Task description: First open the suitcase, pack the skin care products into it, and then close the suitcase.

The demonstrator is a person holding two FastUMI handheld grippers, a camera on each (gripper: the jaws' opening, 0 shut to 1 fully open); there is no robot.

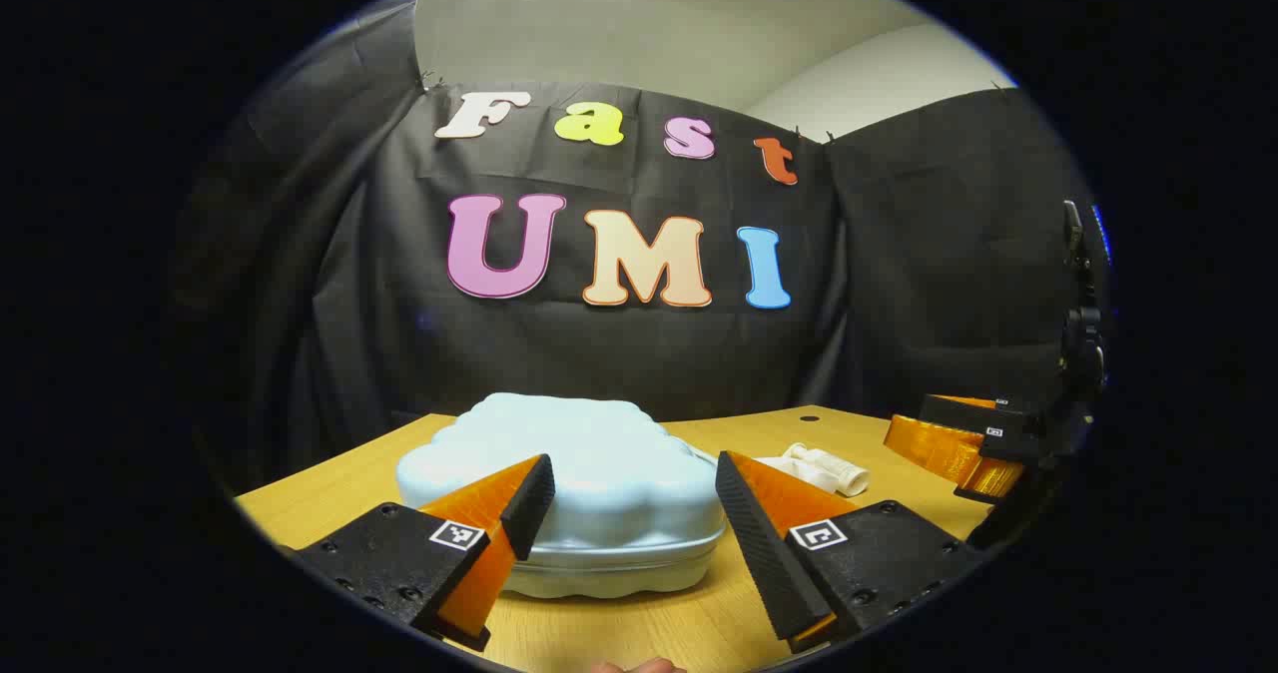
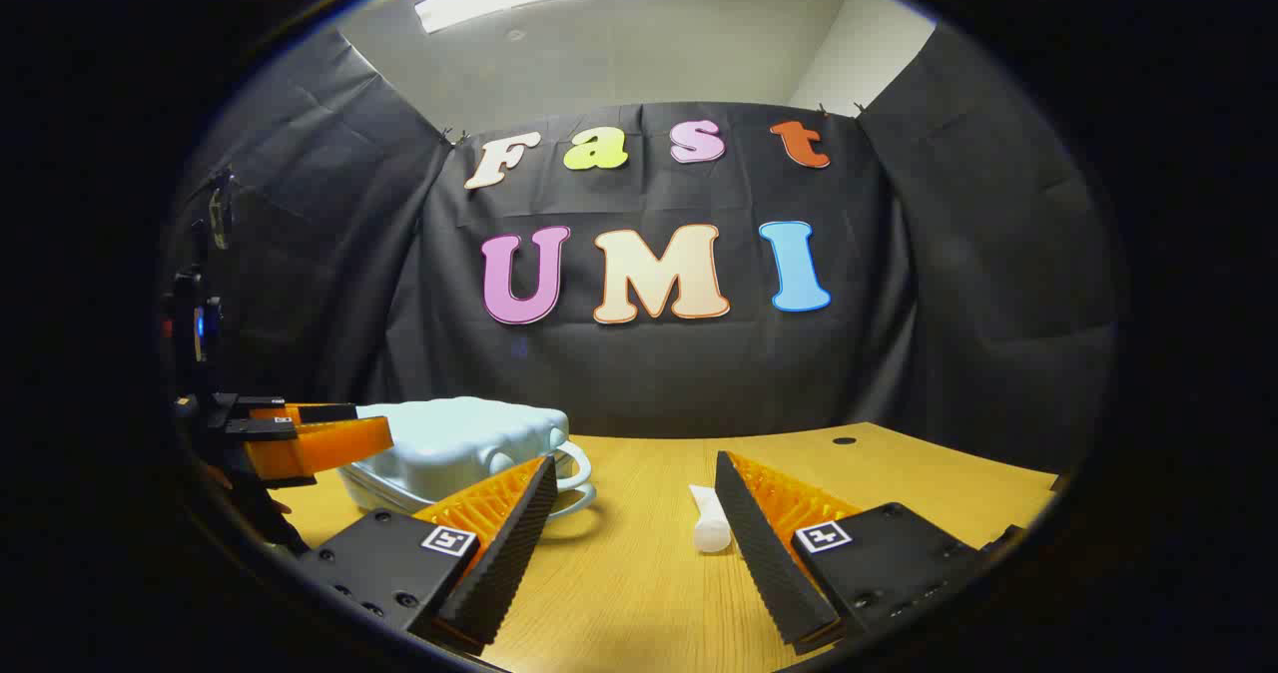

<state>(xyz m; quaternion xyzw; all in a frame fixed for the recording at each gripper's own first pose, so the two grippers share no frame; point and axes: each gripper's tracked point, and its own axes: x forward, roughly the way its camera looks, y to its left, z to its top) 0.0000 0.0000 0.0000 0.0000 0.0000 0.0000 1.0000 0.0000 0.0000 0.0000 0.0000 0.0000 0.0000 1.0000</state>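
A pale blue, cloud-shaped suitcase (image 1: 569, 473) lies closed on the wooden table, just beyond my left gripper (image 1: 634, 498), which is open and holds nothing. In the right gripper view the suitcase (image 2: 454, 443) sits at the left with its handle (image 2: 574, 473) facing right. A white skin care tube (image 2: 709, 521) lies on the table between the fingers of my right gripper (image 2: 634, 508), which is open and apart from it. The same tube (image 1: 824, 468) lies to the right of the suitcase in the left gripper view.
The wooden table (image 2: 899, 463) has a small dark hole (image 2: 844, 440) near its back edge. Black cloth walls close the booth behind and at both sides. The other gripper (image 1: 973, 443) hangs at the right; the left one (image 2: 300, 438) appears beside the suitcase.
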